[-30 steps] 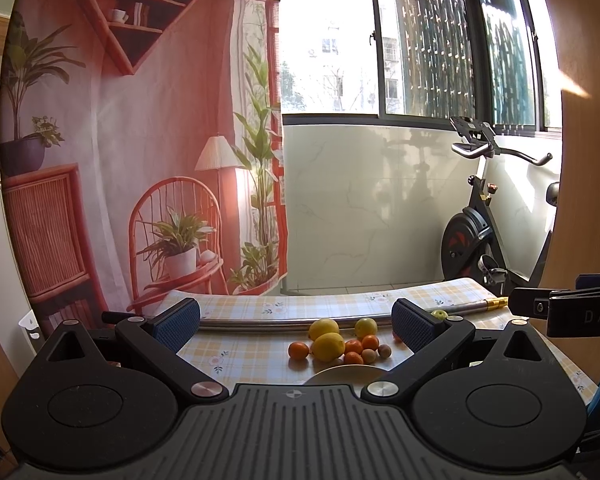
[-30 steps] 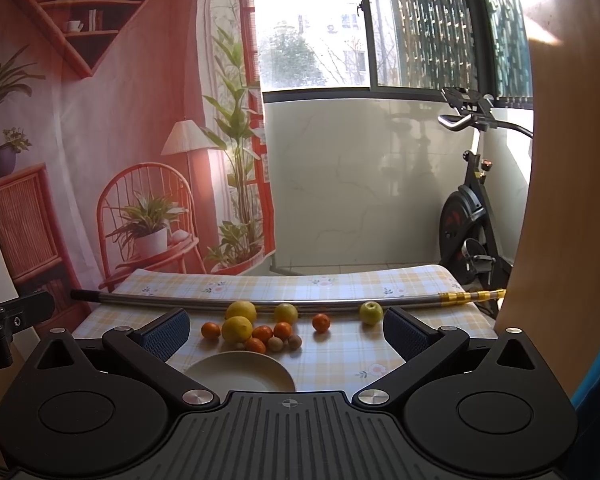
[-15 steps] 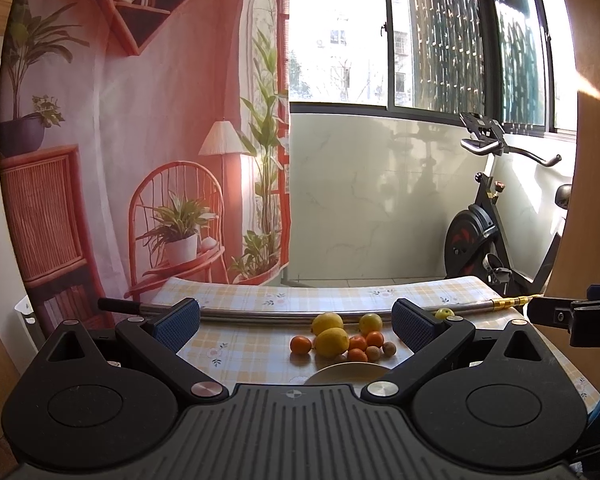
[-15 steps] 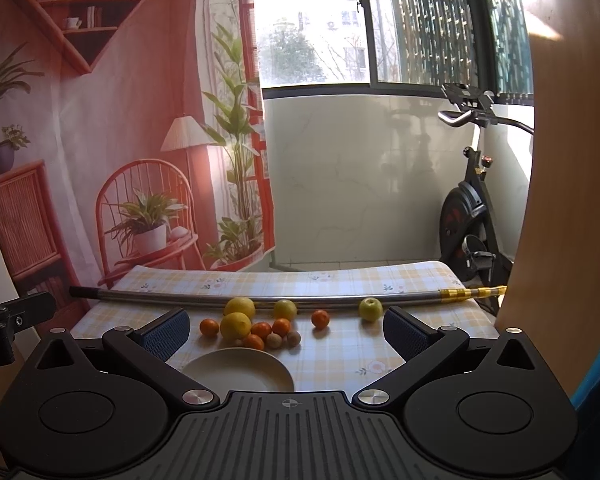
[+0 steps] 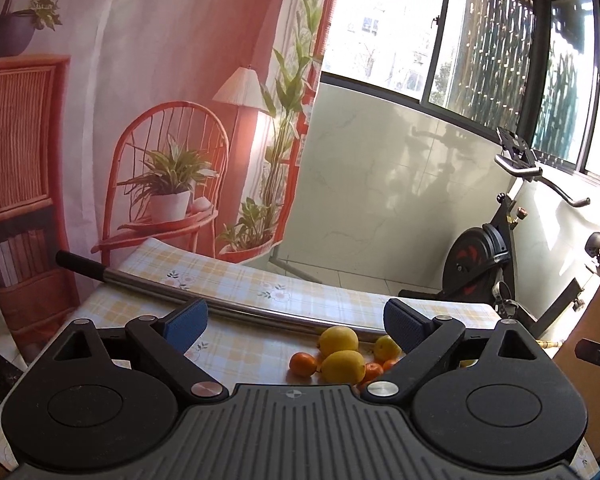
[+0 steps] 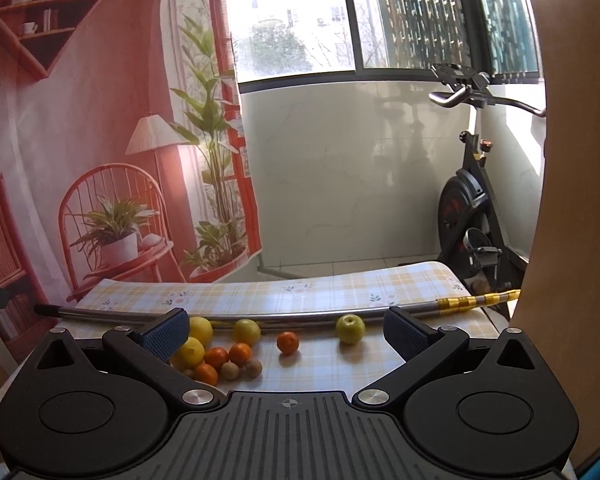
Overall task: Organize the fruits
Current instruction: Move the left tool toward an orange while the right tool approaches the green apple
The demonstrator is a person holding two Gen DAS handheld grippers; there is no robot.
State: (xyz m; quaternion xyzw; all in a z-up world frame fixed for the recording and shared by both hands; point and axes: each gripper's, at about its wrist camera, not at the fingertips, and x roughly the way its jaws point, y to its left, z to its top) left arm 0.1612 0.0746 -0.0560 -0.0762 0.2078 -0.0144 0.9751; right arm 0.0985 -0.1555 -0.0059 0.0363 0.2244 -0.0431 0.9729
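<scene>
We hold the left gripper point(image 5: 296, 322) above the checked worktop point(image 5: 236, 280), its jaws wide and holding nothing, with lemons point(image 5: 342, 365) and an orange point(image 5: 303, 363) clustered just past it. A metal pole point(image 6: 300, 315) lies across the worktop behind the fruit. Our right gripper point(image 6: 286, 330), jaws equally wide and bare, faces a lone orange point(image 6: 287, 342) and, further right, a green apple point(image 6: 350, 328), each apart from the cluster.
</scene>
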